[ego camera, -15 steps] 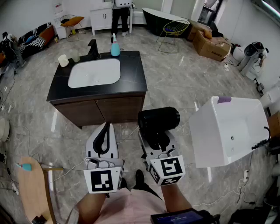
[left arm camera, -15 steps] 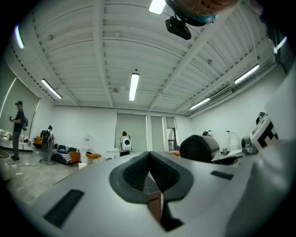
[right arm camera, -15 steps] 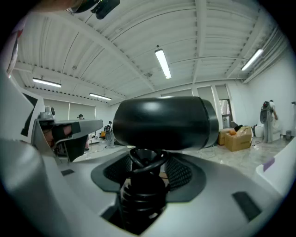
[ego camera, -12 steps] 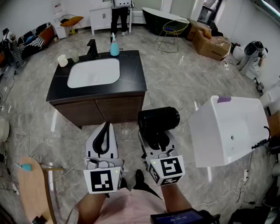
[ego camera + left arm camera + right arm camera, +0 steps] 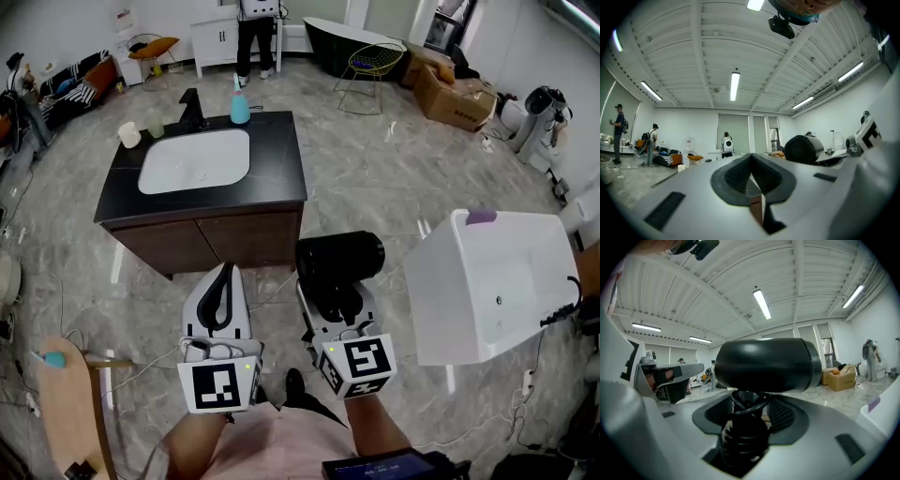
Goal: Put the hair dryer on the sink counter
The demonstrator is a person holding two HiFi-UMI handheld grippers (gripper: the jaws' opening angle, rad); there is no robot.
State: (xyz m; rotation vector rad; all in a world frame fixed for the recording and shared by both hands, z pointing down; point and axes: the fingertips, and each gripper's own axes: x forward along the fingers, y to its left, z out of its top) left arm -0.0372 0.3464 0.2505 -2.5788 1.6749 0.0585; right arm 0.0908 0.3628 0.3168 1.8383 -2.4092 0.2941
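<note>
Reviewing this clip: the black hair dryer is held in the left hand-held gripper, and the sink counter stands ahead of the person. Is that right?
No. The hair dryer is held in the right hand-held gripper, its handle between the jaws, as the right gripper view shows. The sink counter does stand ahead.
</note>
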